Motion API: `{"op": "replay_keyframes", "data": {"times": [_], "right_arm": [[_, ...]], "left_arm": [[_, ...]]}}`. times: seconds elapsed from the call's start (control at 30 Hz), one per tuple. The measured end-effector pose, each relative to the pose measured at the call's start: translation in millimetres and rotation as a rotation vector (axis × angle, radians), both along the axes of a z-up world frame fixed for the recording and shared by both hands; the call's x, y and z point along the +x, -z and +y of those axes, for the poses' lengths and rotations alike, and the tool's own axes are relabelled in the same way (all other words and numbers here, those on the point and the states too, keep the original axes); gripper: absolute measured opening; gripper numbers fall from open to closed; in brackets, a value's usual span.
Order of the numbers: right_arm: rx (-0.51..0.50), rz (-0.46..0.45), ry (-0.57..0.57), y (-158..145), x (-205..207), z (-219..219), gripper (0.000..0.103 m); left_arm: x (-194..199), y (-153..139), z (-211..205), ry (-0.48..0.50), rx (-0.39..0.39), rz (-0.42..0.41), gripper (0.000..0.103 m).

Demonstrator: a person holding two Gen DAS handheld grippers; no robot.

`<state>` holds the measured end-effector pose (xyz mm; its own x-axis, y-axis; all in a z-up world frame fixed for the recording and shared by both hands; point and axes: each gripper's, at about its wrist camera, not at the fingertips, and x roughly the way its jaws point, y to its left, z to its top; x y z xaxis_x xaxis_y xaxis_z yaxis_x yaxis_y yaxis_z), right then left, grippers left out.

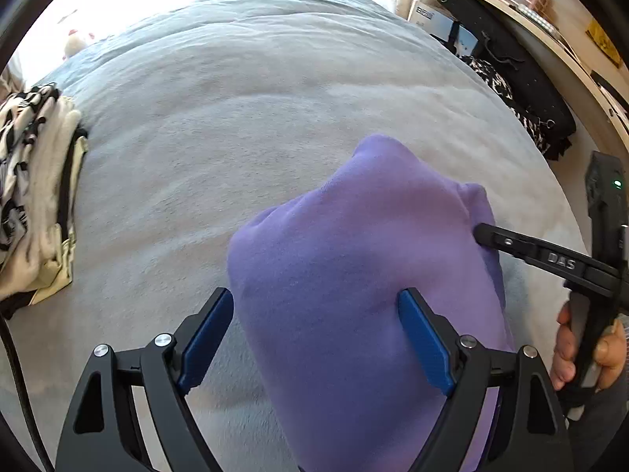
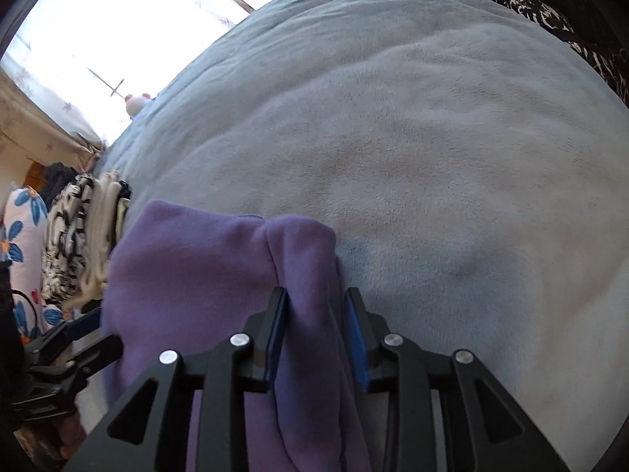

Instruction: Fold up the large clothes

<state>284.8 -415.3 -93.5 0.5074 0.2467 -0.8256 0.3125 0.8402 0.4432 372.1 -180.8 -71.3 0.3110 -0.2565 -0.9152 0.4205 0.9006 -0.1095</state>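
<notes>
Right gripper (image 2: 316, 334): jaws around a fold of the purple garment (image 2: 188, 259), lower centre, probably to pull it.
Left gripper (image 1: 314, 338): wide open, gripping nothing.

Both wrist cameras look steeply down, close above the purple garment (image 1: 354, 275). Each frames the grey blanket (image 2: 432, 157) filling its upper half.

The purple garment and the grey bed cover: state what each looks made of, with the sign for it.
Purple garment: looks like soft fleece or sweatshirt knit, matte; its surface is faintly fuzzy and it folds in thick, rounded creases.
Grey bed cover: probably plush fleece or microfibre, matte; a short nap shows lighter and darker brushed patches. The exact fibre of either cannot be told.
</notes>
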Motion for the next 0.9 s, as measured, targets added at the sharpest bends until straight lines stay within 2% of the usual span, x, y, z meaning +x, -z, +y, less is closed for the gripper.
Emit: {"op": "replay_keyframes", "data": {"times": [0.1,0.2,0.4,0.47,0.7,0.77,0.83,0.9], "right_arm": [[-0.026,-0.001,-0.006,-12,-10,6,0.031],[-0.053,-0.012,-0.02,-25,-23,12,0.031],[-0.092,-0.023,-0.025,-51,-53,21,0.052],[-0.079,-0.008,-0.03,-56,-60,25,0.058],[0.046,0.004,-0.041,-70,-93,27,0.06],[0.121,0.015,-0.059,-70,-101,29,0.08],[0.151,0.037,-0.07,-69,-109,31,0.082],[0.117,0.047,-0.082,-72,-116,35,0.083]], "left_arm": [[-7,-7,3,-0.009,-0.001,0.014,0.085],[-19,-17,3,0.004,0.009,-0.012,0.085],[-49,-37,6,0.023,0.01,-0.03,0.085],[-57,-41,10,0.019,0.013,-0.029,0.085],[-95,-52,27,0.035,0.027,-0.028,0.085],[-103,-52,34,0.031,0.015,-0.009,0.085],[-110,-51,41,0.029,-0.004,0.019,0.085],[-116,-49,46,0.034,-0.024,0.054,0.085]]}}
